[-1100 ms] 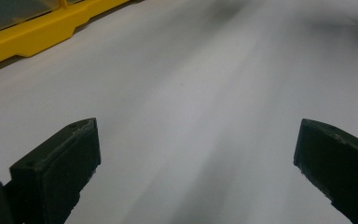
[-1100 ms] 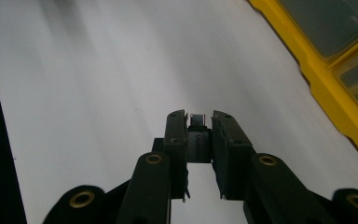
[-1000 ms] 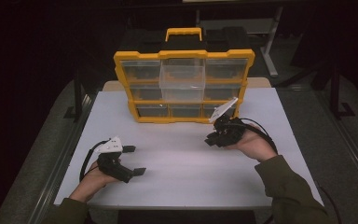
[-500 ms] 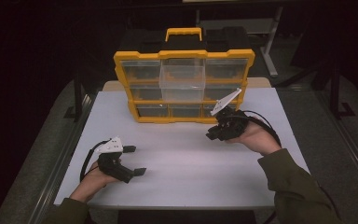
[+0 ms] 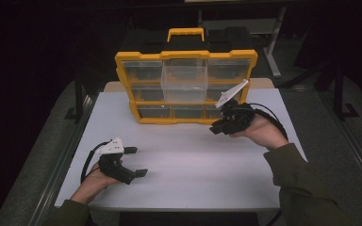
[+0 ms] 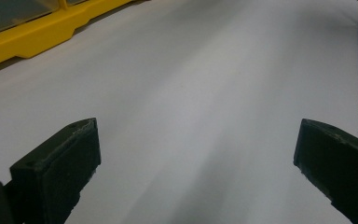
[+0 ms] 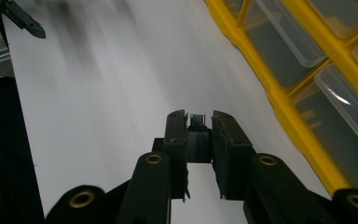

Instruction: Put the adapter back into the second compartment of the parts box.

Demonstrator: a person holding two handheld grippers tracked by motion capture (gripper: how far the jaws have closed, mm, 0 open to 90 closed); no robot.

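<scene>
- Since the right gripper (image 7: pixel 199 120) has its jaws drawn together on a small dark part (image 7: pixel 198 133), the part sits pinched between the two pads, with only its top end showing above them.
- The part looks hard and stiff, likely plastic or metal, and very light; the grip probably will not deform it.
- Because it is so small and narrow, the likely risk is twisting or popping out of the pads if they loosen unevenly, and then bouncing or rolling away on the smooth table (image 5: pixel 193 165).
- The flat sides are the best places to hold it, as the pads do here; its exact shape is too dark to tell.
- In the high view the gripper and part are above the table, just in front of the lower right corner of the case (image 5: pixel 186 55).
- The case stands on edge at the back of the table, yellow frame toward the person, with rows of clear bins; one bin (image 5: pixel 185 77) at top centre sticks out from the front.
- The bins look thin-walled, slick and light, and the openings are small, so dropping the part in would call for careful aim.
- The left gripper (image 5: pixel 136 161) rests on the near left of the table, jaws wide apart with nothing between them, well clear of the case.
</scene>
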